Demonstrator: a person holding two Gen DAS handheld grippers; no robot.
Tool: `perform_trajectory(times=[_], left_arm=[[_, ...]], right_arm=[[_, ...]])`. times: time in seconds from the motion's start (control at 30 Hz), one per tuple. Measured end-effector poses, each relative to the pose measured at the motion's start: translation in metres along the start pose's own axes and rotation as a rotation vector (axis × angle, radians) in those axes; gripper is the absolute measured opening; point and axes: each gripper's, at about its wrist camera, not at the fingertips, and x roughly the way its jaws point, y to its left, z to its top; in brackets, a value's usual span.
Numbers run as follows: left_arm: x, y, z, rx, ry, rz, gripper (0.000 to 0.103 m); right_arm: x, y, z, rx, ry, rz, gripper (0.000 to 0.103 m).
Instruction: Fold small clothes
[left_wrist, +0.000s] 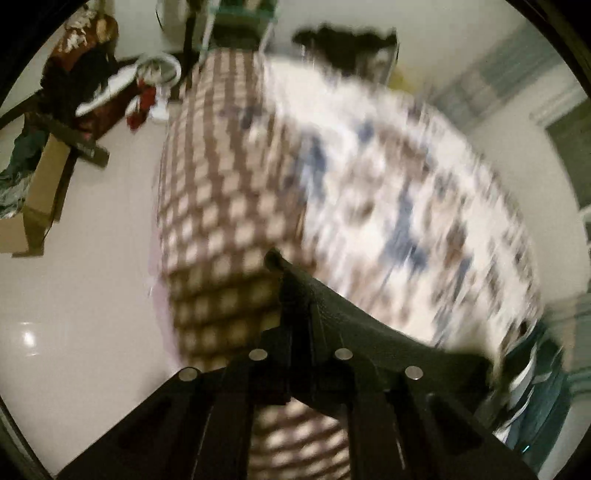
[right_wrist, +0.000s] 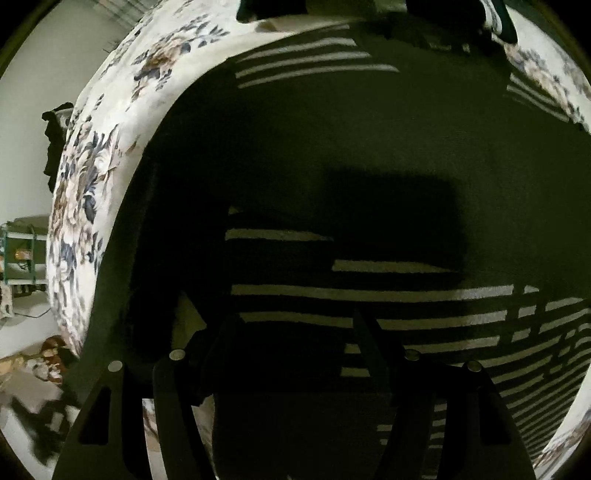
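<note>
Dark knit cloth fills the right wrist view directly ahead of the right claw — a dark garment with pale horizontal stripes, spread on the floral bedsheet. Both fingers lie low over the striped part, one finger showing as a dark blade against the stripes. The garment extends forward and to either side of the claw, and a fold of it sits beneath the fingers. Whether the right claw is clenched on the cloth or released cannot be told; the area is too dark.

Left wrist view is heavily blurred. The left claw has its fingers drawn together, a dark flap of fabric draped against them on the right side — a grip on it appears likely but is not clear. Beyond lie the bed's checked side cover, the white floor and a cardboard box.
</note>
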Motion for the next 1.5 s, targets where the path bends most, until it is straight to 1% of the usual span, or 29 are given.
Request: perform_trajectory(times=[0.07,0.1,0.13,0.2,0.3,0.33,0.37,0.4,0.43,0.47,0.5,0.53,0.57,0.63,0.7,0.77,0.8,0.83,0.87,0.93,1.03,1.1,1.13,1.2,1.23,1.3,1.37,1.43,1.5], left_arm=[[-0.004,-0.004,0.020,-0.004,-0.047,-0.029,0.004],[-0.002,-0.005,0.029,-0.004,-0.067,-0.037,0.004],[0.004,-0.001,0.035,-0.005,-0.064,-0.049,0.005],[0.018,0.003,0.036,-0.023,-0.043,-0.039,0.007],[0.036,0.030,0.028,-0.117,0.042,-0.032,0.011],[0.038,0.042,0.021,-0.164,0.060,-0.025,0.018],[0.039,0.055,0.013,-0.223,0.073,-0.028,0.031],[0.039,0.067,0.004,-0.276,0.085,-0.049,0.041],[0.040,0.070,-0.004,-0.309,0.090,-0.069,0.059],[0.042,0.077,-0.015,-0.368,0.093,-0.119,0.060],[0.047,0.078,-0.022,-0.403,0.108,-0.162,0.060],[0.057,0.077,-0.027,-0.426,0.141,-0.198,0.060],[0.069,0.072,-0.030,-0.437,0.167,-0.221,0.060],[0.088,0.061,-0.027,-0.422,0.177,-0.245,0.060],[0.108,0.047,-0.017,-0.392,0.177,-0.213,0.060],[0.116,0.032,-0.005,-0.351,0.129,-0.144,0.053],[0.115,0.026,0.000,-0.332,0.098,-0.126,0.037],[0.113,0.018,0.006,-0.295,0.070,-0.096,0.007],[0.110,0.008,0.014,-0.250,0.056,-0.070,0.006],[0.094,-0.008,0.024,-0.186,-0.013,-0.061,0.006],[0.066,-0.036,0.037,-0.117,-0.068,-0.066,0.006],[0.049,-0.054,0.044,-0.082,-0.102,-0.080,0.006],[0.033,-0.072,0.047,-0.048,-0.127,-0.096,0.006],[0.016,-0.103,0.054,0.000,-0.161,-0.122,0.006],[0.006,-0.124,0.053,0.042,-0.181,-0.137,0.006],[-0.014,-0.167,0.044,0.140,-0.207,-0.174,0.006],[-0.029,-0.217,0.023,0.248,-0.212,-0.219,0.006],[-0.032,-0.262,-0.007,0.344,-0.184,-0.265,0.006],[-0.025,-0.313,-0.054,0.452,-0.121,-0.317,0.006]], right_arm=[[0.001,0.007,0.003,0.008,-0.031,-0.065,0.083],[0.003,0.009,0.005,0.014,-0.040,-0.092,0.084],[0.006,0.011,0.006,0.027,-0.041,-0.111,0.084],[0.013,0.013,0.009,0.060,-0.024,-0.123,0.085],[0.017,0.010,0.011,0.108,-0.012,-0.111,0.085],[0.017,0.008,0.011,0.116,-0.018,-0.112,0.085],[0.015,0.006,0.011,0.122,-0.025,-0.109,0.085],[0.015,0.003,0.012,0.126,-0.031,-0.109,0.085],[0.014,-0.001,0.012,0.133,-0.034,-0.113,0.086],[0.014,-0.006,0.012,0.142,-0.034,-0.111,0.086],[0.013,-0.012,0.012,0.158,-0.033,-0.107,0.086],[0.013,-0.018,0.013,0.174,-0.033,-0.104,0.086],[0.013,-0.025,0.013,0.191,-0.033,-0.107,0.086],[0.011,-0.041,0.014,0.235,-0.044,-0.118,0.086],[0.009,-0.055,0.015,0.259,-0.053,-0.150,0.086],[0.007,-0.068,0.015,0.280,-0.063,-0.189,0.086],[0.007,-0.074,0.016,0.290,-0.062,-0.206,0.086],[0.006,-0.081,0.016,0.301,-0.061,-0.215,0.086],[0.005,-0.087,0.017,0.314,-0.062,-0.215,0.086],[0.001,-0.098,0.017,0.335,-0.072,-0.213,0.086],[-0.006,-0.113,0.016,0.367,-0.093,-0.192,0.086],[-0.014,-0.124,0.015,0.388,-0.112,-0.173,0.086],[-0.016,-0.129,0.016,0.396,-0.120,-0.160,0.086],[-0.017,-0.144,0.015,0.411,-0.128,-0.133,0.086],[-0.019,-0.152,0.017,0.425,-0.132,-0.114,0.086],[-0.024,-0.170,0.019,0.459,-0.145,-0.074,0.087],[-0.029,-0.191,0.021,0.493,-0.150,-0.019,0.087],[-0.032,-0.209,0.021,0.522,-0.152,0.019,0.087],[-0.037,-0.224,0.016,0.541,-0.159,0.052,0.087]])
